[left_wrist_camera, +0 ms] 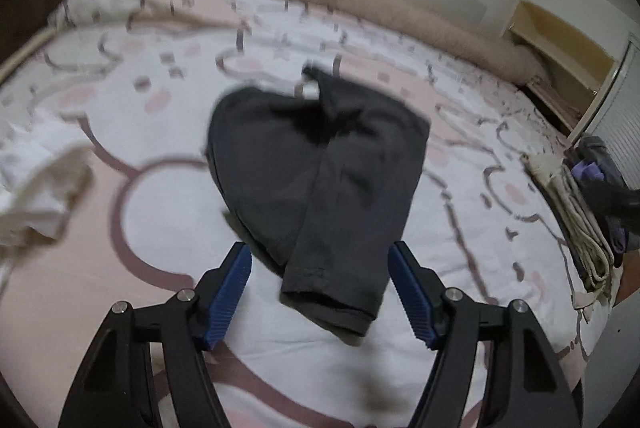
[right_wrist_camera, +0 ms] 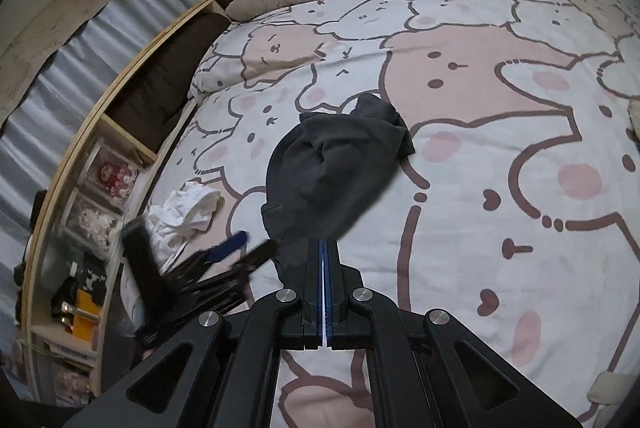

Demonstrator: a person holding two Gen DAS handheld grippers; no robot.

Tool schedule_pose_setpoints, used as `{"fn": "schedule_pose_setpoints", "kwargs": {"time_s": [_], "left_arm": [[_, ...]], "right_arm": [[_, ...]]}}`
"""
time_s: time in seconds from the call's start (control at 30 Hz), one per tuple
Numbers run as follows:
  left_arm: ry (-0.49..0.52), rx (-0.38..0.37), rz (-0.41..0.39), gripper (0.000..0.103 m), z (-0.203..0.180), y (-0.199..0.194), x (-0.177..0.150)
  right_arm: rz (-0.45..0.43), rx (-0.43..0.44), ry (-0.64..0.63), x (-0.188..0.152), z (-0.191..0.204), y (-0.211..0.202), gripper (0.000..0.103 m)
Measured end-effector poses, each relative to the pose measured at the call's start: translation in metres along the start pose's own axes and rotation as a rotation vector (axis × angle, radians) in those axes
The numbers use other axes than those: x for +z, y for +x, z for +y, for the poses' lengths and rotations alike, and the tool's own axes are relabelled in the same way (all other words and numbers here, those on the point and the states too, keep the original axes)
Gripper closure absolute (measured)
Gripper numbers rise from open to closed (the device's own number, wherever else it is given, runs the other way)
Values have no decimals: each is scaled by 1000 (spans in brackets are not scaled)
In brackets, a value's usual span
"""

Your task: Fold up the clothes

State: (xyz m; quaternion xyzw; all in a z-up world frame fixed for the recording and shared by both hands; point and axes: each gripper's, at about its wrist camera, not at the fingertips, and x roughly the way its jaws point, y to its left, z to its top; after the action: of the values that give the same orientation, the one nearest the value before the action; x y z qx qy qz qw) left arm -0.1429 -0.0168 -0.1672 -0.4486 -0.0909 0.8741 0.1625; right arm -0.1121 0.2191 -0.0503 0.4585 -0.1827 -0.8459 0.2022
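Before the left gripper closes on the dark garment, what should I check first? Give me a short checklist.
1. Left gripper open: ok.
2. Dark garment hem between its jaws, pads not pressing it: ok.
3. Right gripper shut: ok; holding cloth: cannot tell.
4. Garment lying flat on the bedsheet: not ok, bunched.
5. White cloth apart from the garment: ok.

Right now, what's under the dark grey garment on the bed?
The dark grey garment lies on the bear-print bedsheet. Only sheet shows around it; anything beneath the cloth is covered and cannot be seen.
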Motion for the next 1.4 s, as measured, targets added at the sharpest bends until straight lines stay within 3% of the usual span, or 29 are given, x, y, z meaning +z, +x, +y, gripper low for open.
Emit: {"fn": "schedule_pose_setpoints", "kwargs": {"time_s": [0.03,0.07,0.1,0.17,0.27,0.43,0.53,0.67,0.8,0.97,1.17,1.4], "left_arm": [[-12,-19,28,57,1,6,-2],[-24,-21,51,70,3,9,-5],[-33,-27,50,73,3,7,-5],[-50,-41,43,91,5,2,-6],[-71,-91,14,95,6,-15,-3],[-57,-195,-84,96,-8,-56,18],[-35,-252,-171,96,-22,-92,50],[95,-308,-331,96,-60,-162,103],[192,-418,-456,96,-104,-236,153],[222,-519,-516,96,-147,-297,186],[249,-434,-552,96,-185,-314,188],[334,-460,-515,95,-205,-318,173]], "right_arm": [[-2,0,-10,1,1,-1,103],[-3,0,-19,2,2,-2,103],[-4,2,-23,4,3,-2,103],[-9,11,-26,5,3,-4,103],[-11,19,-22,6,1,-6,103],[0,39,4,0,-3,-8,103],[-7,50,18,-2,-3,-16,103],[-57,59,16,-3,0,-39,103],[-148,51,1,-5,4,-70,103],[-381,25,-75,-19,16,-123,103],[-378,1,-110,-27,18,-159,103],[-414,-28,-112,-54,21,-180,103]]}}
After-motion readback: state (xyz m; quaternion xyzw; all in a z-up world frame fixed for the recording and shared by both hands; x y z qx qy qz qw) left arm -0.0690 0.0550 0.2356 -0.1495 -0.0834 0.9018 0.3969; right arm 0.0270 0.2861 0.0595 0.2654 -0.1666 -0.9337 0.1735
